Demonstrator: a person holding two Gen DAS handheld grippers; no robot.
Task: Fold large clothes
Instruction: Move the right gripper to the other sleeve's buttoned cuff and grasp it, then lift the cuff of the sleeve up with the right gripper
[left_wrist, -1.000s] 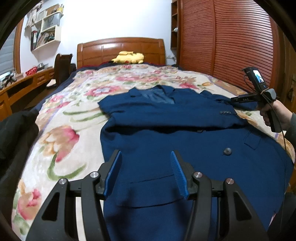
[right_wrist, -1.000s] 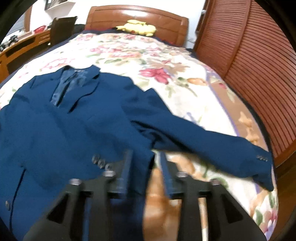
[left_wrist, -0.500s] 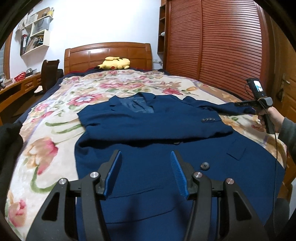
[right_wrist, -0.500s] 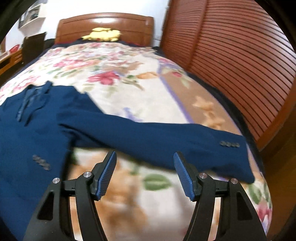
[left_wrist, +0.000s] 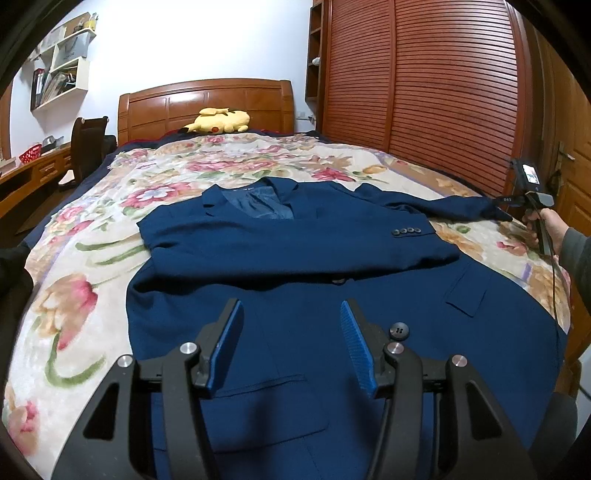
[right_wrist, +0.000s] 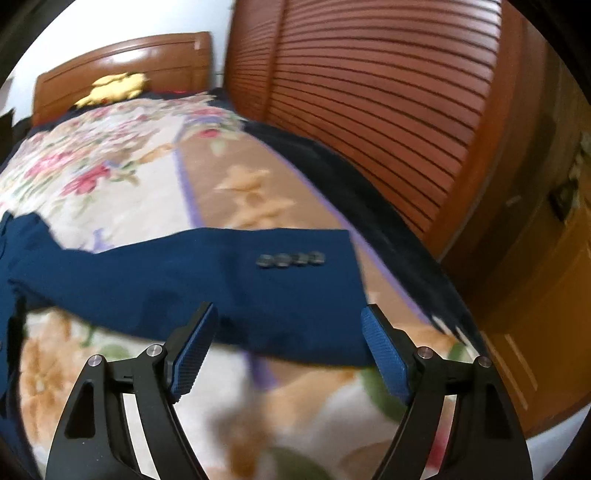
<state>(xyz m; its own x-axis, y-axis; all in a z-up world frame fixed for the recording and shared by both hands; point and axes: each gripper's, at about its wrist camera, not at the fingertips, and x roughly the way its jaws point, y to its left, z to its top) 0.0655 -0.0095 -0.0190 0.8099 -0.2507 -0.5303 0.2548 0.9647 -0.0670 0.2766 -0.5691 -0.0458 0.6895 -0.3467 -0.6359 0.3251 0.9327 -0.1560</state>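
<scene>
A navy blue jacket lies spread front-up on a floral blanket that covers the bed, filling the centre and lower half of the left wrist view; its collar points toward the wooden headboard at the top of the frame, and one sleeve is folded across the chest, its four cuff buttons right of centre. The other sleeve stretches out toward the right edge of that view; in the right wrist view it crosses the middle of the frame from left to right, blurred, with a row of cuff buttons near its end.

The left gripper sits at the bottom centre of its view, its blue pads moderately apart with nothing between them, above the jacket's lower front; a single dark button lies just right of the right pad. The right gripper sits at the bottom of its view above the near edge of the outstretched sleeve; its jaws are opening, wide, and the pads press on nothing. In the left wrist view a hand at the right edge holds that tool near the sleeve's end.

A yellow plush toy rests against the headboard; a slatted wooden wardrobe fills the upper right; a wall shelf hangs at the upper left above a chair.
</scene>
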